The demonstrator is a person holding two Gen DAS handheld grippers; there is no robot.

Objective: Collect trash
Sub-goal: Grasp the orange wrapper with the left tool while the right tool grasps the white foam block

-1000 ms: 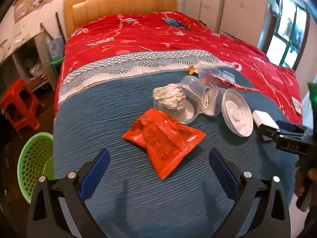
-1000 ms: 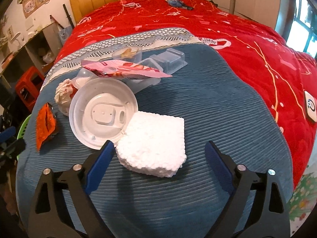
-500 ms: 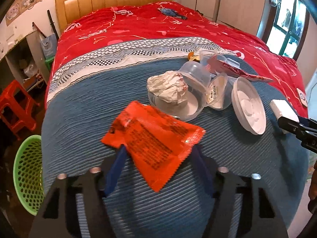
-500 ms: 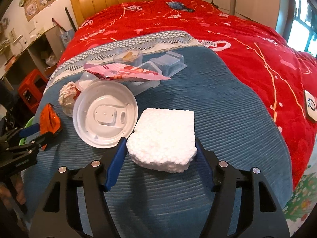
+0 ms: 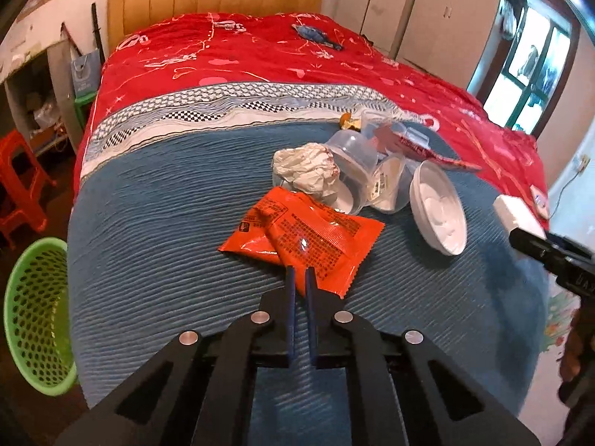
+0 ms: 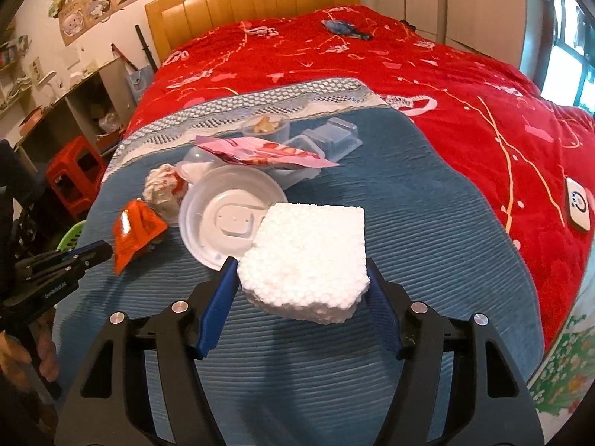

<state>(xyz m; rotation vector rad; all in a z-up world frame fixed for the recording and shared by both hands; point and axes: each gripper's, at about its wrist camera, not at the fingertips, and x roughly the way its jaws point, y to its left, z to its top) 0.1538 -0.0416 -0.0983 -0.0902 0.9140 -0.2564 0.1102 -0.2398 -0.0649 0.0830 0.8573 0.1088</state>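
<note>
My left gripper [image 5: 300, 273] is shut on the near edge of an orange snack wrapper [image 5: 308, 234], which is lifted off the blue blanket; it also shows in the right wrist view [image 6: 135, 230]. My right gripper [image 6: 302, 271] is shut on a white foam block [image 6: 308, 256] and holds it just above the blanket. Behind lie a crumpled white paper [image 5: 306, 167], clear plastic cups [image 5: 353, 156], a white round lid [image 6: 227, 215] and a pink wrapper [image 6: 264, 152].
A green mesh basket [image 5: 33, 319] stands on the floor left of the bed. A red quilt [image 6: 372, 59] covers the far bed, with a white device [image 6: 578, 204] on its right side. Red stools [image 5: 18, 182] stand at left.
Both grippers closed: the left on the orange wrapper, the right on the foam block. Both items now sit lifted slightly off the blanket.
</note>
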